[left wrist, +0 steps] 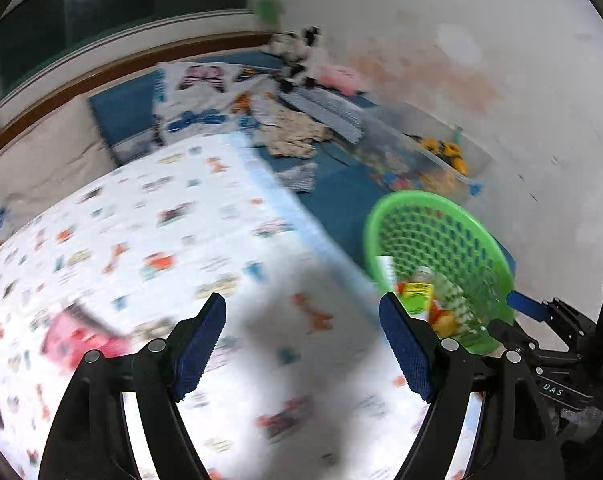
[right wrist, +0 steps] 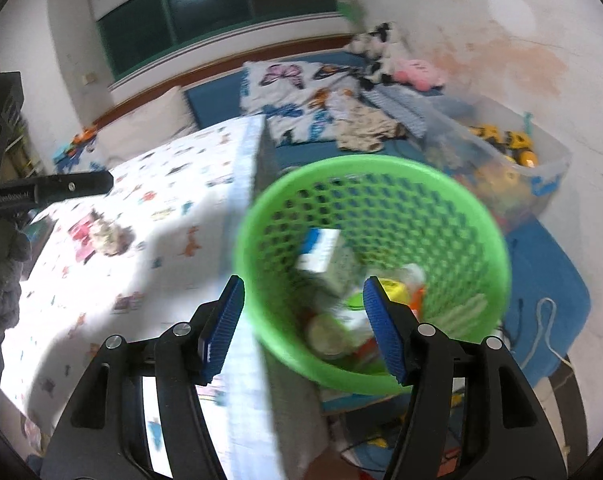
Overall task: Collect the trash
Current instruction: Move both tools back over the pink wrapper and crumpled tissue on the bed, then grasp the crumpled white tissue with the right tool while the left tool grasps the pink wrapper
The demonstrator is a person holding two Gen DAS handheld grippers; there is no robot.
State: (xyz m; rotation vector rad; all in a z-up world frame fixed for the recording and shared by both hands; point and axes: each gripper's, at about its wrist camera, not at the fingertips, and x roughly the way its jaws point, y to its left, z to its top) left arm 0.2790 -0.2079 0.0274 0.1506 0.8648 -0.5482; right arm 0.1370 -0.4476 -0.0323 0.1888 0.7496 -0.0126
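Note:
A green mesh basket (right wrist: 481, 216) stands beside the mattress edge and holds a white-and-blue carton (right wrist: 319, 250), a bottle with a yellow label (right wrist: 397, 288) and other wrappers. It also shows in the left wrist view (left wrist: 389, 216). My right gripper (right wrist: 303, 328) is open and empty, just above the basket's near rim. My left gripper (left wrist: 303, 346) is open and empty over the patterned sheet (left wrist: 149, 240). A pink wrapper (left wrist: 81, 338) lies on the sheet to its left. A crumpled wad (right wrist: 109, 234) lies by pink packaging on the sheet.
A clear bin of toys (right wrist: 513, 160) stands by the wall behind the basket. Clothes (right wrist: 365, 124), a butterfly pillow (right wrist: 285, 80) and plush toys (right wrist: 381, 52) lie on the blue mat. A white cord (right wrist: 541, 320) lies on the blue mat at right.

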